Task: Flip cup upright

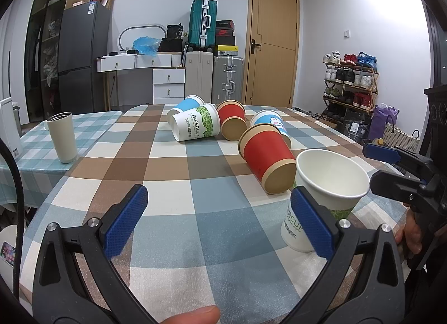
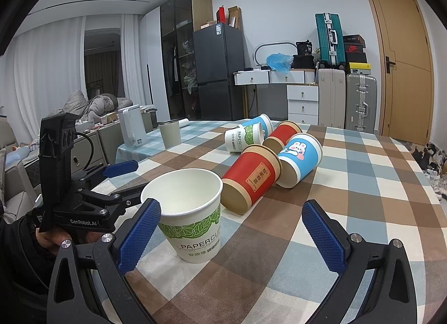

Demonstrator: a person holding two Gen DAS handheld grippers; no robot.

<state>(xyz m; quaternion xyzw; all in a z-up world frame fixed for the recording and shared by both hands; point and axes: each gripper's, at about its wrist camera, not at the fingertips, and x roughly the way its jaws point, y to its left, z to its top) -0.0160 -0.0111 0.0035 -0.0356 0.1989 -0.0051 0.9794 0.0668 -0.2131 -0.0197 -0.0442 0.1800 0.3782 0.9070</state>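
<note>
A white paper cup with green leaf print (image 1: 327, 184) (image 2: 190, 212) stands upright on the checked tablecloth, mouth up. My left gripper (image 1: 220, 220) is open and empty; its right pad (image 1: 313, 220) stands in front of the cup's left side. My right gripper (image 2: 232, 237) is open and empty; the cup stands just behind its left pad (image 2: 139, 234). The right gripper also shows in the left wrist view (image 1: 391, 167), beside the cup. Several cups lie on their sides: a red one (image 1: 265, 159) (image 2: 251, 178), a blue rabbit one (image 1: 272, 122) (image 2: 300, 159), another red (image 1: 232, 120), another white (image 1: 195, 125), another blue (image 1: 184, 106).
A beige tumbler (image 1: 62, 136) (image 2: 169, 134) stands upright on the adjoining blue-checked table (image 1: 33, 162). A white appliance (image 2: 131, 125) stands behind it. The table's right edge (image 1: 349, 139) drops to the floor by a shoe rack (image 1: 349, 83).
</note>
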